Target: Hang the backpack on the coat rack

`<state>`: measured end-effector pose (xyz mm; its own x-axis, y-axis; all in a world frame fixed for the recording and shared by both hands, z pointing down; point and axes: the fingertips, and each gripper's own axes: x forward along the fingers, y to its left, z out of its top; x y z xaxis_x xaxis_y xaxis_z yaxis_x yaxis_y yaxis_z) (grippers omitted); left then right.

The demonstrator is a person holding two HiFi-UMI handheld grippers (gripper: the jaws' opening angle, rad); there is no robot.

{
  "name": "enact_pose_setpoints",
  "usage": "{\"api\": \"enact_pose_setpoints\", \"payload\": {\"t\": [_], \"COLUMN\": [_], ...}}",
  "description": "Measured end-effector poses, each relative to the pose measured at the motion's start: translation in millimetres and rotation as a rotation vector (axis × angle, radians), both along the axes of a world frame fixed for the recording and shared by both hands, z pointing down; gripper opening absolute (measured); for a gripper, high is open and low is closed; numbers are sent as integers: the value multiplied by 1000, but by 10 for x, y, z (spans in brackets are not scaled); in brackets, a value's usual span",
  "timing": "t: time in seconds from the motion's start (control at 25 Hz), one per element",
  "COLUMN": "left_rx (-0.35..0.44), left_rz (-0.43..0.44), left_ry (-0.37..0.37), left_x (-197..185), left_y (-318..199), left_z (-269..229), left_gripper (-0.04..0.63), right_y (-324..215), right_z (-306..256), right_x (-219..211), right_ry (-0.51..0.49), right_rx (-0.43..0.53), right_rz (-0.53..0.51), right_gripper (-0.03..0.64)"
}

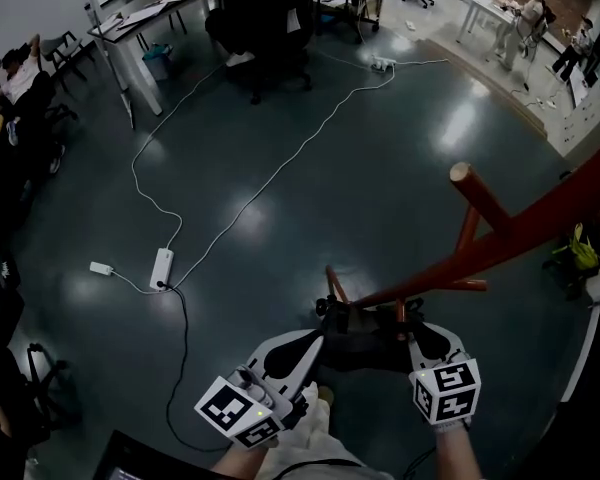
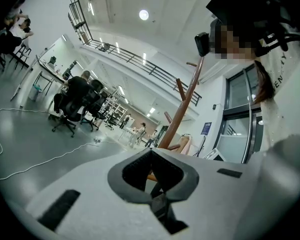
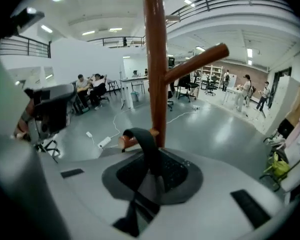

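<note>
Gripping a black strap (image 3: pixel 144 149) that lay over the end of a short lower peg (image 3: pixel 126 141) of the red-brown wooden coat rack (image 3: pixel 155 59), the right tongs (image 1: pixel 412 336) were nearly closed. The left tongs (image 1: pixel 316 342) were closed on the black backpack (image 1: pixel 365 350), which was between both tongs, just beside the rack's pole.

The backpack (image 1: pixel 365 340) is shown below the lower pegs of the coat rack (image 1: pixel 540 223), with the left gripper (image 1: pixel 315 346) at its left and the right gripper (image 1: pixel 420 340) at its right. Its strap (image 3: pixel 142 146) is laid over a peg (image 3: pixel 126 141) just before the pole (image 3: pixel 155 59) and is caught between the right jaws. A power strip (image 1: pixel 161 268) lies on the floor (image 1: pixel 380 168), well to the left.
</note>
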<state>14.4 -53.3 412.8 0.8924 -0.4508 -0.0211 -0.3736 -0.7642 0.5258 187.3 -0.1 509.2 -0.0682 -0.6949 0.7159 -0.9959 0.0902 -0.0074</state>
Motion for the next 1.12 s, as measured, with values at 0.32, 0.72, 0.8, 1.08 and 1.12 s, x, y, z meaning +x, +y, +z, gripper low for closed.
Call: {"api": "enact_pose_setpoints", "payload": {"t": [0.32, 0.72, 0.8, 1.08, 1.12], "left_rx": [-12, -12, -12, -25, -27], "left_rz": [5, -3, -9, -43, -45], "left_ry": [1, 0, -4, -25, -25], "left_x": [-17, -166, -216, -349, -358], "left_y": [106, 201, 206, 175, 177], "left_z": [0, -49, -43, 41, 38], "left_gripper": [9, 9, 9, 9, 9], "right_y": [-36, 491, 501, -143, -218], "right_z": [-208, 321, 334, 403, 419], "right_x": [119, -23, 20, 173, 165], "right_ry": [125, -421, -305, -46, -34], "right_rx": [77, 35, 46, 51, 48], "right_rz": [-32, 252, 226, 58, 50], "right_gripper": [52, 55, 55, 142, 146]}}
